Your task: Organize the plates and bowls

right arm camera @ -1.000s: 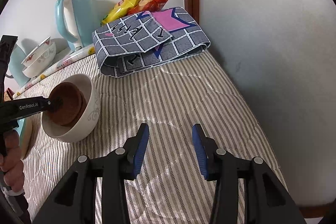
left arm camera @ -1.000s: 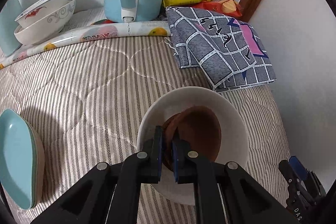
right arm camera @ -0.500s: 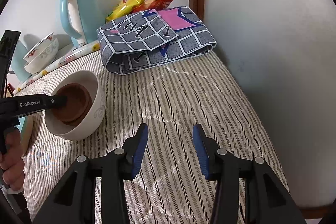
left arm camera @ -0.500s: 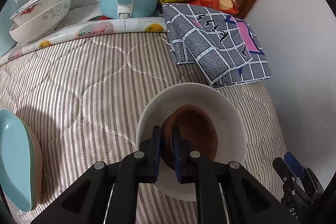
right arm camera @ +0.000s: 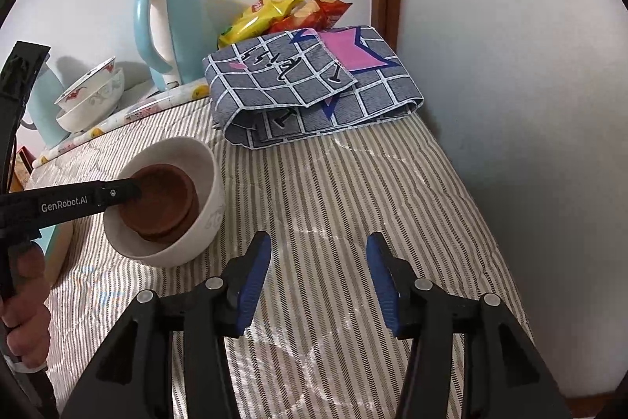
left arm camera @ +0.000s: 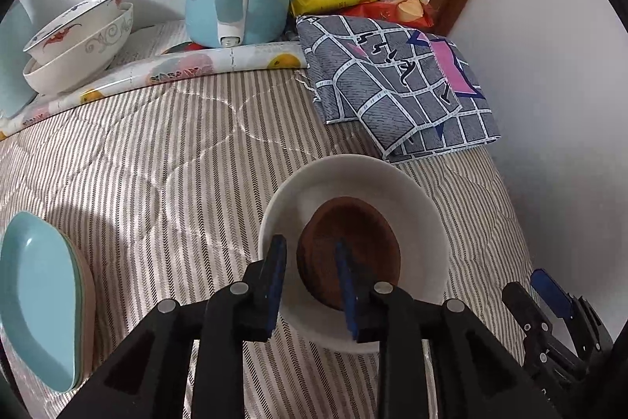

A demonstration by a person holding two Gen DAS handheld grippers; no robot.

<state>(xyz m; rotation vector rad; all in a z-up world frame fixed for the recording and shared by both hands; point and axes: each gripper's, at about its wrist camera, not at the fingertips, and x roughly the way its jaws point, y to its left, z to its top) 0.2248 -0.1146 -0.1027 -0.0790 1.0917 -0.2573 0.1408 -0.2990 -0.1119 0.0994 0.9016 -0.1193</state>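
Since a second ago we see the left gripper [left arm camera: 310, 277] has let go of the brown bowl [left arm camera: 353, 250] (jaws now apart, straddling its near rim) inside the white bowl [left arm camera: 392, 183], while the right gripper [right arm camera: 318, 277], also open, hovers empty further right.

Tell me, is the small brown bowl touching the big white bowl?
Touching. The right wrist view shows the small brown bowl nested inside the big white bowl, resting on its floor.
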